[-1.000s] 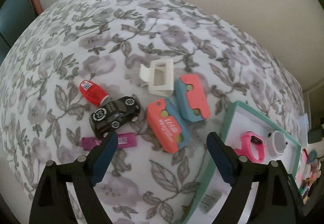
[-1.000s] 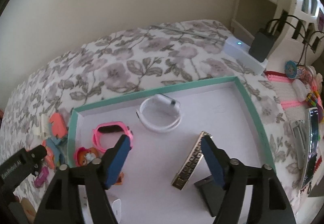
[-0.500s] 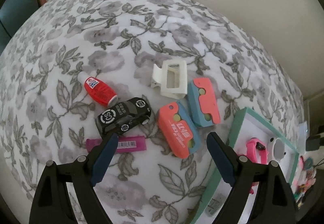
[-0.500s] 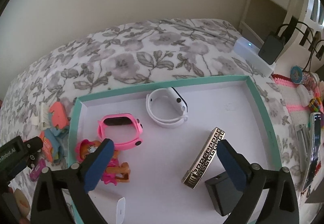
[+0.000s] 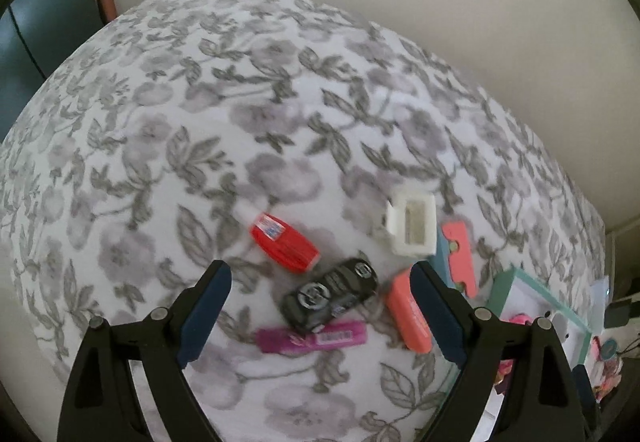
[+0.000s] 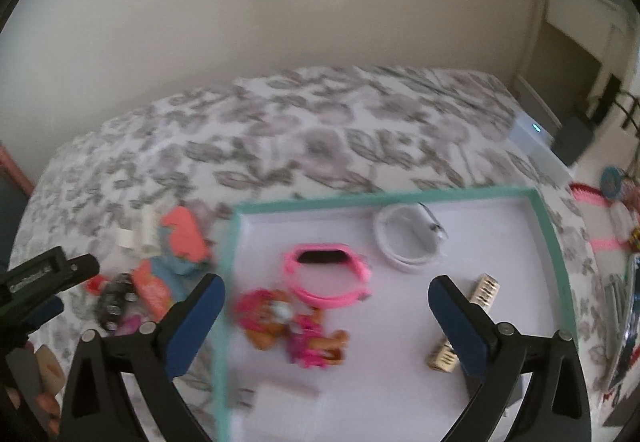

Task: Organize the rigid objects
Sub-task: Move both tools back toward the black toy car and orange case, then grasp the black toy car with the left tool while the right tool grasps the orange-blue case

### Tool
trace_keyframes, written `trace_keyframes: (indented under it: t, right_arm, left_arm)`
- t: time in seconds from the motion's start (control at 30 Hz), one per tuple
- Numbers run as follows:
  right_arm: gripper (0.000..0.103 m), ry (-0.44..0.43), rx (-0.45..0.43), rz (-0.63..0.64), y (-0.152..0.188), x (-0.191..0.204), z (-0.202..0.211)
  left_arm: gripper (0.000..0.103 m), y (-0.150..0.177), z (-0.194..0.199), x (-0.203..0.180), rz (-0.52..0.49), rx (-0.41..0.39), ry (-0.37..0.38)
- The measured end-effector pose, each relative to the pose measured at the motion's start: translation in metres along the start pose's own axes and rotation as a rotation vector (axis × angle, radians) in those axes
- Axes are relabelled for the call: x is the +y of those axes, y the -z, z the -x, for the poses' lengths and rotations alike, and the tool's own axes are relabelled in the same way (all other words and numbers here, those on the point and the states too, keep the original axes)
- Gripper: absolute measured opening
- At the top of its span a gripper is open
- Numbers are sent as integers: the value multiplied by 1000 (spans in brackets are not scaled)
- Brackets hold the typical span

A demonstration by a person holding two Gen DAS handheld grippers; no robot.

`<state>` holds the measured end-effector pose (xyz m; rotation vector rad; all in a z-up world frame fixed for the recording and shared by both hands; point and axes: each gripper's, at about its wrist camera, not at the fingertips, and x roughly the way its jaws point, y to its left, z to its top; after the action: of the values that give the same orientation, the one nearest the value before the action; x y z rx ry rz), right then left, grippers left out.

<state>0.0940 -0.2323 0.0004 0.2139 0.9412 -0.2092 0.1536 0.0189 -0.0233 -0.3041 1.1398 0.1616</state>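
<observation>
My left gripper point(image 5: 319, 276) hangs open over the floral bedspread point(image 5: 240, 114), nothing between its fingers. Just beyond its tips lie a black toy car point(image 5: 330, 294), a red bottle point(image 5: 284, 244), a magenta tube point(image 5: 312, 338), a white clip point(image 5: 412, 228) and two coral-and-teal boxes point(image 5: 408, 318) point(image 5: 458, 258). My right gripper point(image 6: 326, 288) stands wide open and empty above the teal-rimmed white tray point(image 6: 384, 198). In the tray lie a pink watch point(image 6: 326, 274), a white watch point(image 6: 406, 238), a doll toy point(image 6: 288, 326) and a gold bar point(image 6: 482, 290), partly behind the right finger.
A white power strip with a black adapter point(image 6: 536, 134) sits at the bed's far right corner. Small clutter point(image 6: 624, 202) lines the right edge. A beige wall runs behind the bed. The left gripper's body point(image 6: 48, 274) and a hand point(image 6: 44, 402) show at lower left in the right wrist view.
The right gripper's jaws have spread wider and it has drawn back left over the tray. The left gripper has shifted left, so the loose toys now sit lower and to the right.
</observation>
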Motion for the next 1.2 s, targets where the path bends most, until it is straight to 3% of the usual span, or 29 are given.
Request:
trace_keyframes:
  t: [0.27,0.47,0.83,1.2]
  right_arm:
    - [103,-140,0,94,-2,55,0]
    - [103,-203,31,140,4,83,-13]
    - [96,-227,125,229,21,111,-50]
    - [87,-218,179,238,25,114,-81]
  left_arm:
    - [91,-10,11,33,70,-19,9]
    - [91,-5,-4,39,88,36,14]
    - [91,7,-38,46,164,147,46]
    - [91,2,-45,44,153,142,30]
